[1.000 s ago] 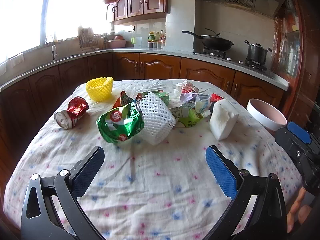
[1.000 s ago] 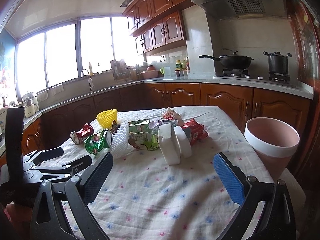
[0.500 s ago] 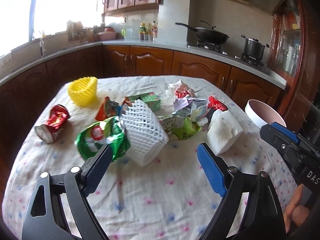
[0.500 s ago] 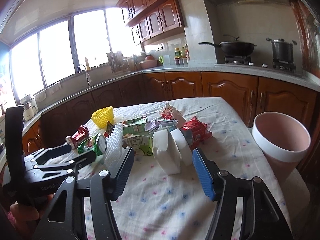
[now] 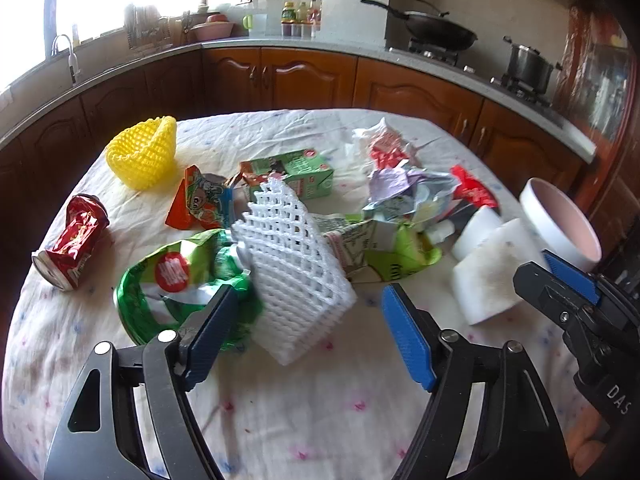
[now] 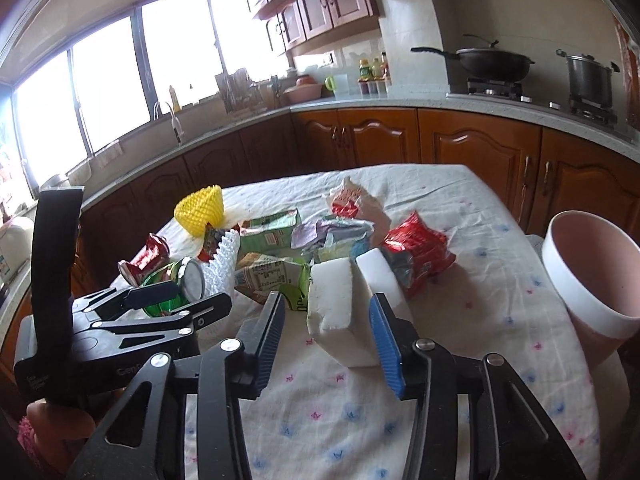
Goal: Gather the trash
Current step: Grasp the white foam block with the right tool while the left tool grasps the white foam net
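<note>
Your left gripper (image 5: 308,330) is closing around the white net (image 5: 292,276), not yet touching; a green bag (image 5: 176,280) crowds its left finger. Your right gripper (image 6: 326,330) is closing around a foam block (image 6: 332,300), near the bin (image 6: 592,280).

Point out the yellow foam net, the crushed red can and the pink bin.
yellow foam net (image 5: 142,156), left wrist view, middle of its mesh side
crushed red can (image 5: 74,246), left wrist view, dented side wall
pink bin (image 6: 588,292), right wrist view, white rim band
</note>
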Demonstrator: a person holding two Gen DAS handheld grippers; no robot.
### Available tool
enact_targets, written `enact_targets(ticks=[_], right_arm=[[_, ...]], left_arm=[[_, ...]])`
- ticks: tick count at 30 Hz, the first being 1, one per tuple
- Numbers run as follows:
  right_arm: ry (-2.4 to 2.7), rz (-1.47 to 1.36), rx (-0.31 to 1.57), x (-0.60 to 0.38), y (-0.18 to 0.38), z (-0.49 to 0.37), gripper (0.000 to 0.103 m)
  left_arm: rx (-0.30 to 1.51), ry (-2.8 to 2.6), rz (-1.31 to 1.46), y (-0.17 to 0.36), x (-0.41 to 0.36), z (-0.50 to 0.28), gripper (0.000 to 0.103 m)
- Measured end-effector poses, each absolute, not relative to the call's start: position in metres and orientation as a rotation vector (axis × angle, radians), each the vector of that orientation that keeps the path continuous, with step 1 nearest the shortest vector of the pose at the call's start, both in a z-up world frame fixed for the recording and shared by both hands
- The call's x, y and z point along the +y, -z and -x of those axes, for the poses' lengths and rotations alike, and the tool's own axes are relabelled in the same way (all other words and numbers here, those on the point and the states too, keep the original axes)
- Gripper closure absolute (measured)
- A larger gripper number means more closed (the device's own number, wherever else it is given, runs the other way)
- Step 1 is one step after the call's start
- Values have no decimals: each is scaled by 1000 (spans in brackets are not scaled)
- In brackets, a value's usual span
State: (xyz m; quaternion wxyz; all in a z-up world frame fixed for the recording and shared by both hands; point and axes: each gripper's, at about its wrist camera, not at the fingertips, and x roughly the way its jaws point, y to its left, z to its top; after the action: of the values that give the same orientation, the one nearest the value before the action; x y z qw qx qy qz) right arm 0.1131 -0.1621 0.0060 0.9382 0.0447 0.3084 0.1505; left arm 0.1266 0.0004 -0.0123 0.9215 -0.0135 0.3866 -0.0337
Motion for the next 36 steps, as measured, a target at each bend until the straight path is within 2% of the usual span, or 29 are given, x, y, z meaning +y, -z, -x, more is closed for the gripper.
enact_targets(ticks=[2,4,6,7,8,24,36], right_arm=[[-305,-84,653,-161,-1,-120,70],[-303,-88,666,-161,3,-124,73],[-304,-91,660,-162,3,-124,75],[-309,-92,658,-163,1,-124,75],[-317,-98,653,-163,-1,-122,76],[-347,-156,535,-185,-38,-88,77],[-303,-227,489,-219,-52,-75,77]], left_arm=[[788,56,5,13,0,-128,30],[783,41,-19,13,-1,-130,42],[780,47,-33,12,-2,-130,70],[782,57,-34,11,-2,-130,80],[793,75,-30,10,-2,-130,96],[709,207,96,-27,17,-100,98],[617,328,92,-66,-20,-87,98]])
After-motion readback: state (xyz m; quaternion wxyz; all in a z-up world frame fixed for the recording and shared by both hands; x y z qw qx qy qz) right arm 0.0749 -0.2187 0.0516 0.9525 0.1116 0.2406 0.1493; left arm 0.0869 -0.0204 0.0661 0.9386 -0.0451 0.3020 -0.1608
